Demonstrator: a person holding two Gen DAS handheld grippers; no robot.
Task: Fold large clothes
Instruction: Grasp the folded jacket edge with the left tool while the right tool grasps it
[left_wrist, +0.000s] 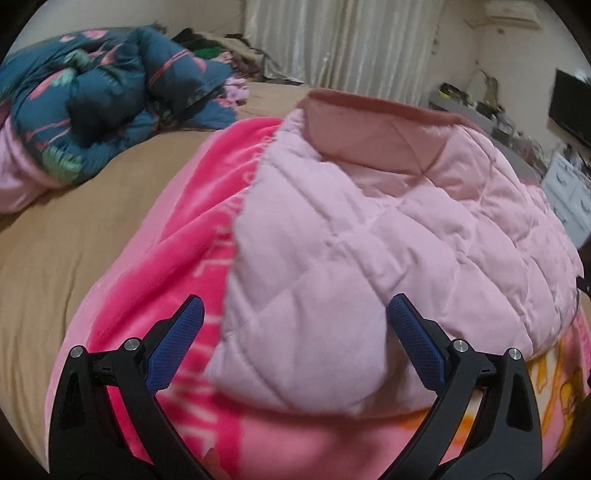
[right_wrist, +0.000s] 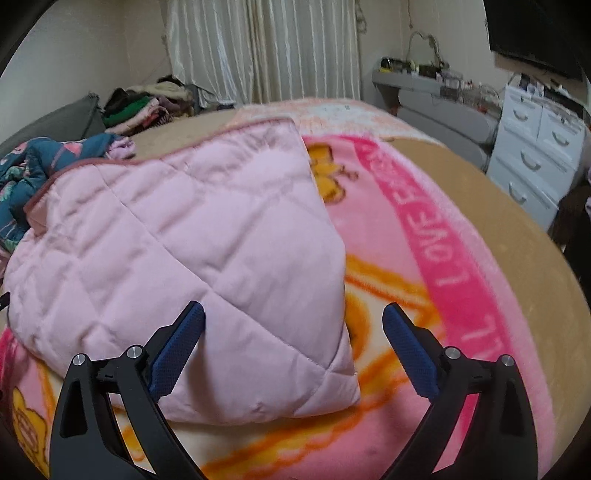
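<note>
We see the bed (left_wrist: 74, 229) filling both views, its tan sheet bare along the left side and at the far right corner, which leaves open room on either flank. Over its middle lies the pink fleece blanket (right_wrist: 454, 258), spread flat, its bright pink lettered border running toward the near edge. On top of that blanket sits the pale pink quilted comforter (left_wrist: 351, 251), folded into a thick slab; its far edge is turned up, showing a darker pink lining, and its near corners point toward us. A crumpled teal floral duvet (left_wrist: 110, 85) is heaped at the bed's far left corner, well apart from the comforter. Our left gripper (left_wrist: 295, 343) hovers with its jaws spread wide around the comforter's near left corner, gripping nothing. Our right gripper (right_wrist: 293, 347) is likewise wide open, straddling the near right corner (right_wrist: 343, 369).
</note>
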